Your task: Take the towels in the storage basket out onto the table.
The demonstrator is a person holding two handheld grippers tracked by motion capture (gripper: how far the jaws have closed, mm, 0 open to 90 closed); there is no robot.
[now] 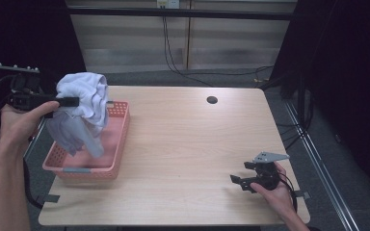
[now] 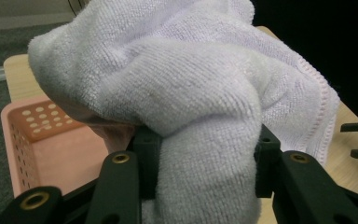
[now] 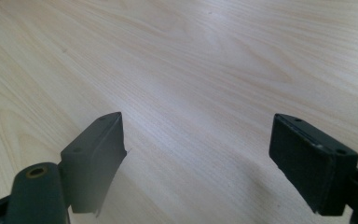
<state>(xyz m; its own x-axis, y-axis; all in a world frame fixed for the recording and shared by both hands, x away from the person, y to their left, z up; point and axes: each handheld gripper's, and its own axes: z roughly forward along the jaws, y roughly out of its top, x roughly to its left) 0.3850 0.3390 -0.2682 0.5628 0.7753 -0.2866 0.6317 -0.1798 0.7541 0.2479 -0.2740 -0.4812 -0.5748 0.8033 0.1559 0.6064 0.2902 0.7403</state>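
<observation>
The left gripper (image 1: 70,101) is raised above the pink basket (image 1: 118,144) at the left edge of the worktop (image 1: 188,144), its fingers (image 2: 144,154) clamped on a bunched fold of the white towel (image 1: 83,108). The towel hangs from the grip, its lower end dangling inside the basket; whether it touches the basket floor cannot be told. In the left gripper view the towel (image 2: 191,93) bulges over and between both fingers. The right gripper (image 1: 241,182) rests low over the worktop's near right corner, well apart from the basket, fingers (image 3: 98,154) spread wide with bare wood between them.
</observation>
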